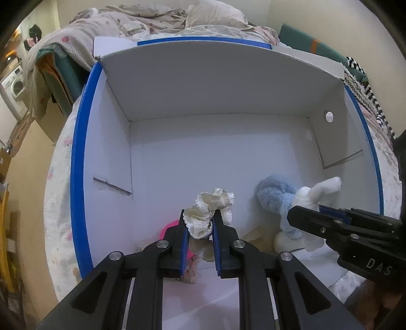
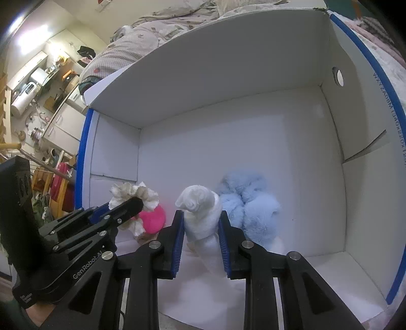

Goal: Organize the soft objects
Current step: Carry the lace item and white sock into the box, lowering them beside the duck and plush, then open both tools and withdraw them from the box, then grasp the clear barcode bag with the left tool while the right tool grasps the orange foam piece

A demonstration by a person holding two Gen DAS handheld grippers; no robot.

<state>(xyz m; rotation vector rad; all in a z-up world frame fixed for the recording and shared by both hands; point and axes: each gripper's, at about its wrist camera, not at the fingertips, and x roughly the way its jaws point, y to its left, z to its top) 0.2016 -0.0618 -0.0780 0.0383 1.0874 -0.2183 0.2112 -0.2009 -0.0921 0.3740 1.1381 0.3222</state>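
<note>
Over the near edge of the white box (image 1: pixel 192 83) sitting on the bed (image 1: pixel 157 17), the left gripper (image 1: pixel 198 215) is clenching a cream scrunchie (image 1: pixel 210 210) and the right gripper (image 2: pixel 201 215) is pinching a white rolled cloth (image 2: pixel 200 210), both apparently being lowered inside beside the blue fluffy item (image 2: pixel 248 203) and pink item (image 2: pixel 152 219).

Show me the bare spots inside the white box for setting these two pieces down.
The box floor is bare along the back wall, from the left wall to the right wall with the round hole. The near side is crowded: pink item, blue fluffy item, and both loaded grippers, left and right.
</note>
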